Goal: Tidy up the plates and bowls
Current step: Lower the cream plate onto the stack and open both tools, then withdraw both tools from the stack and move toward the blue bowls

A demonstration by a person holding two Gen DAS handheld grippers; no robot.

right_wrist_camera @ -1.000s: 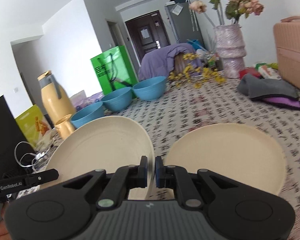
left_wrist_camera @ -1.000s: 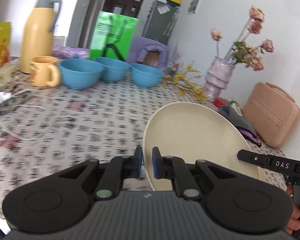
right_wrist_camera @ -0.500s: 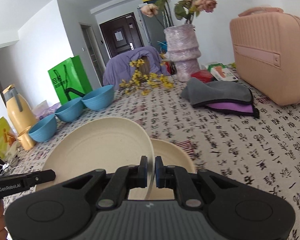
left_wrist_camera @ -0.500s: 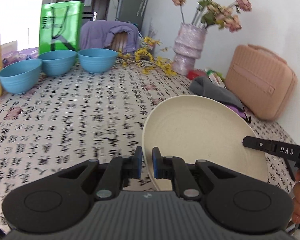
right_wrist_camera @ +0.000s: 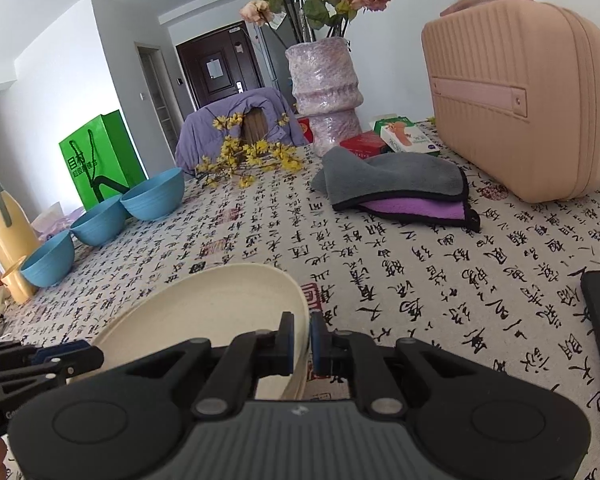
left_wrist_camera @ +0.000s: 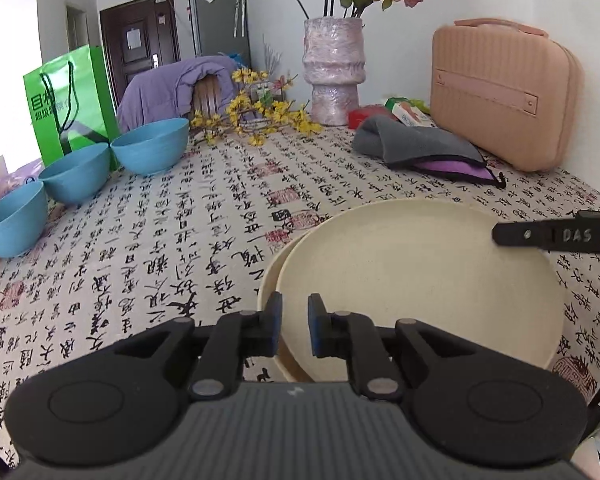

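**Student:** What does each view add?

**Tutor:** The left wrist view shows two plates: the upper round cream plate (left_wrist_camera: 420, 280) lies on a second cream plate (left_wrist_camera: 269, 276), whose rim peeps out at the left. The right wrist view alone shows a tall yellow flask (right_wrist_camera: 4, 224) and a yellow mug (right_wrist_camera: 18, 290) at the far left.

**Student:** Where does the upper plate sit relative to the tongs?

**Tutor:** It lies between them on the calligraphy-print tablecloth (left_wrist_camera: 180, 260). The left gripper (left_wrist_camera: 295, 320) straddles its near-left rim. Its jaws are opening, with the rim against one pad and a gap at the other. The right gripper (right_wrist_camera: 302, 336) is pressed together on the opposite rim.

**Student:** Counts?

**Tutor:** Two cream plates; three blue round bowls (left_wrist_camera: 150, 146) (left_wrist_camera: 76, 178) (left_wrist_camera: 12, 220) stand in a row, well apart from the plates.
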